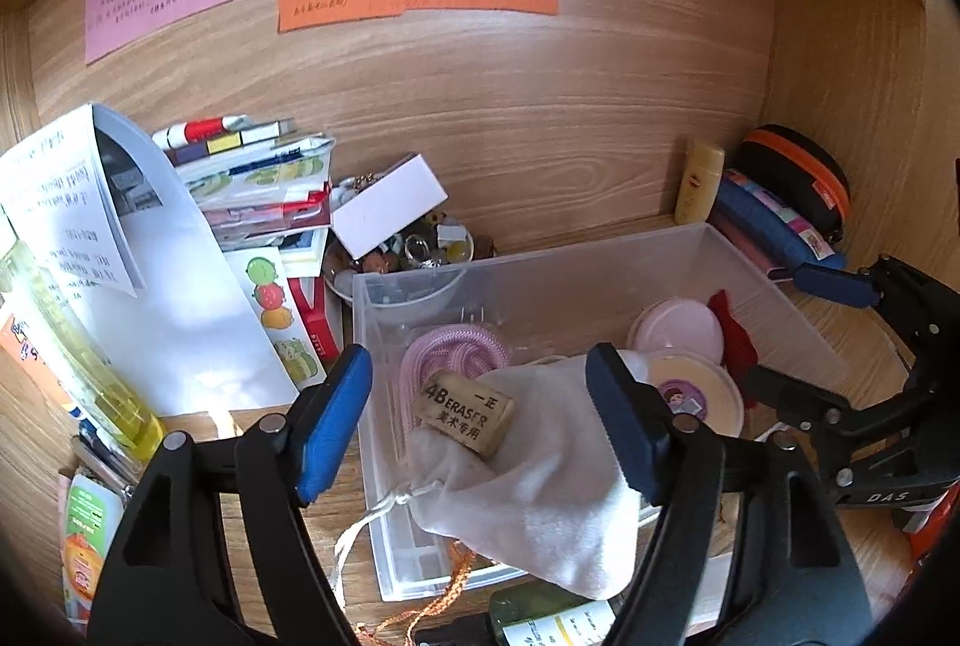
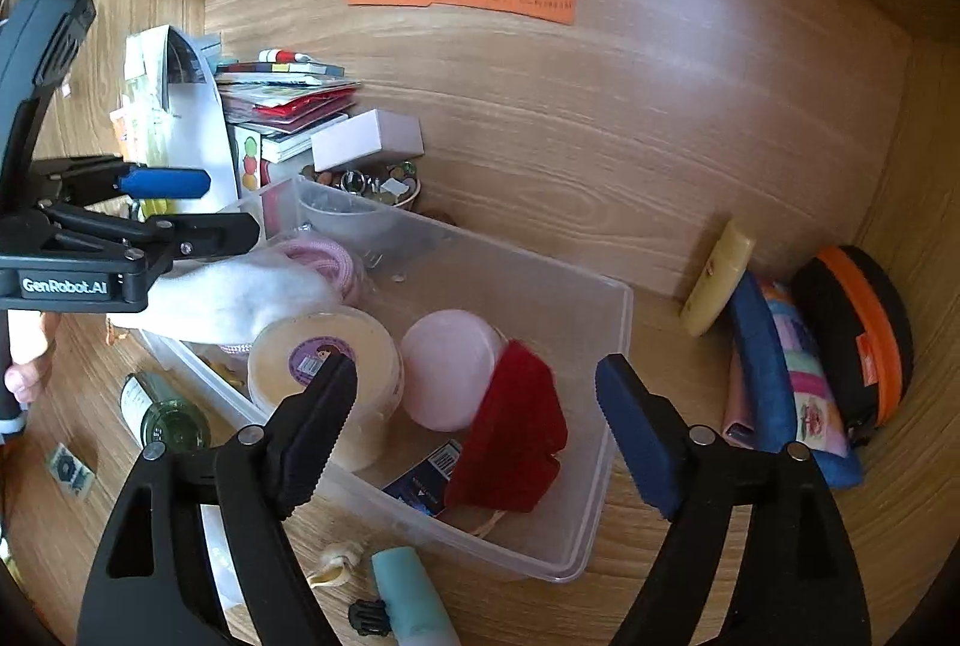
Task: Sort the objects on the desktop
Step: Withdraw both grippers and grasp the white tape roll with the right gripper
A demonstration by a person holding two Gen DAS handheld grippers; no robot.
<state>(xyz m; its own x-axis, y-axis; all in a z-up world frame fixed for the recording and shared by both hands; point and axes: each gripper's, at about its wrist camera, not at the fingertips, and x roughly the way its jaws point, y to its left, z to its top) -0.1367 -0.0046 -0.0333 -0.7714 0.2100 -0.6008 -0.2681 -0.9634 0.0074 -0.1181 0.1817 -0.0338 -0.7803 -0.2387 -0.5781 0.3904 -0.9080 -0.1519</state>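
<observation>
Gaping wide, both grippers' fingers hold nothing: left gripper (image 1: pixel 480 406) over the eraser (image 1: pixel 467 417), right gripper (image 2: pixel 477 427) over the red pouch (image 2: pixel 516 436).

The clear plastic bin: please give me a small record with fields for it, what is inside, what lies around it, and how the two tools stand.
container: clear plastic bin on the wooden desk
inside: white drawstring pouch with eraser on top, pink cord, cream round tub, pink round case, red cloth
outside, right: yellow tube, blue pencil case, black and orange case
outside, left: stack of books, bowl of trinkets
left tool: open, over the eraser and pouch
right tool: open, over the red cloth
</observation>
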